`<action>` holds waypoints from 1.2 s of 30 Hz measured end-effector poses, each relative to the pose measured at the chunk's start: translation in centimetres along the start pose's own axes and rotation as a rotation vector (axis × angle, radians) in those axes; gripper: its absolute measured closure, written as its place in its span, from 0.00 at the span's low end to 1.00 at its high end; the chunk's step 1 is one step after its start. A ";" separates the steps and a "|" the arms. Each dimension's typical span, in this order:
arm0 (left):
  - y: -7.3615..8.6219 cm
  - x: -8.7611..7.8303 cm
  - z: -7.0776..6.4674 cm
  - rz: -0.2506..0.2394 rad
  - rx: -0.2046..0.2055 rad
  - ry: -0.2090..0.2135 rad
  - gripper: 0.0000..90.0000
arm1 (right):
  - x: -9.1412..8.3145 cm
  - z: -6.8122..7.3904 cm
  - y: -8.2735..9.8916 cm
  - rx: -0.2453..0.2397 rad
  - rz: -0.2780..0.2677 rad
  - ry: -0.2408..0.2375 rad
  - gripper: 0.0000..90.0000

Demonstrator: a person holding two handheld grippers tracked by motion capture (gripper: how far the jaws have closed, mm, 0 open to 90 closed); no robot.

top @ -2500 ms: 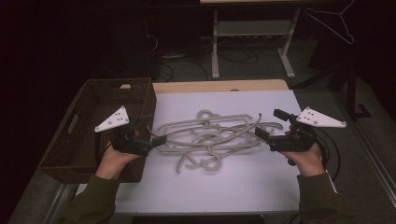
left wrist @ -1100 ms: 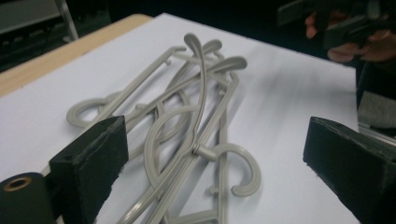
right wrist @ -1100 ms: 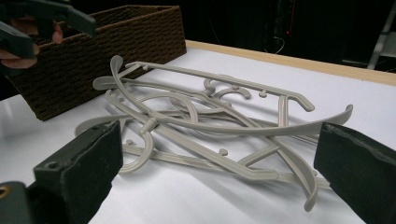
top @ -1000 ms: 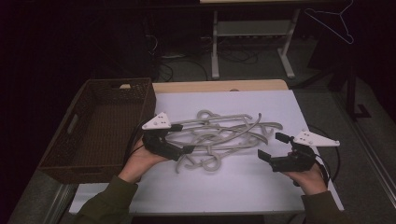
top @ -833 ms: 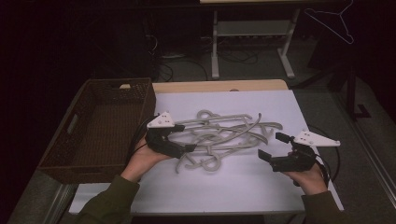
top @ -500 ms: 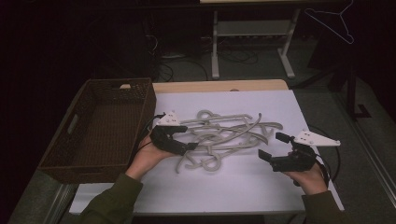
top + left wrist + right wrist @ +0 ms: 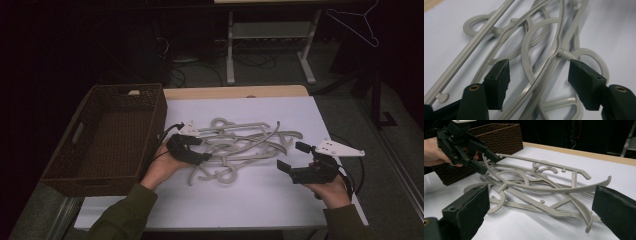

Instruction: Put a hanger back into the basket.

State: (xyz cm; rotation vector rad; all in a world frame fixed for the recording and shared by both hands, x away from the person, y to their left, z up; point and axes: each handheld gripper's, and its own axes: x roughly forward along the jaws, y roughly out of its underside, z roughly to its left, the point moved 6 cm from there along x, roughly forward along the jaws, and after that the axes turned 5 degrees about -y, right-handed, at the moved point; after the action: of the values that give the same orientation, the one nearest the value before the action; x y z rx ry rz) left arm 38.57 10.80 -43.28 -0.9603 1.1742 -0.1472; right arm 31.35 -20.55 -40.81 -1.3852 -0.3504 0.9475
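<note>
High view: left gripper [image 7: 204, 150] (jaws closing) has advanced into the hangers [image 7: 245, 145].

Dim high view: the room behind is almost black, and light from above falls mainly on the white table [image 7: 280, 200]. Both gripper views are brighter. In the left gripper view the near jaws are soft, and the grey plastic hangers [image 7: 536, 50] cast soft shadows. The right gripper view blurs slightly at its edges.

Hangers [image 7: 240, 145]: grey moulded plastic, smooth, slight sheen. Basket [image 7: 107, 135]: dark woven wicker, rough. Table cover [image 7: 250, 200]: matt white; bare wood edge [image 7: 235, 92] at far side.
</note>
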 end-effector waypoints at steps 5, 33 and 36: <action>0.6 0.9 0.2 0.059 0.017 -0.012 0.44 | 0.1 -0.1 0.1 -0.005 0.001 0.000 0.01; 1.1 2.7 0.2 0.104 0.078 0.044 0.77 | 0.1 -0.2 0.2 0.006 0.004 -0.002 0.01; 1.1 2.7 0.0 0.114 0.091 0.042 0.79 | 0.1 -0.2 0.2 0.009 0.004 0.000 0.01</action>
State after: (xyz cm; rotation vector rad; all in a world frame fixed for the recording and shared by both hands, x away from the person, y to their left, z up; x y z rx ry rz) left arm 39.33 10.02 -45.94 -0.8116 1.2475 -0.1297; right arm 31.49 -20.67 -41.11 -1.3781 -0.3436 0.9512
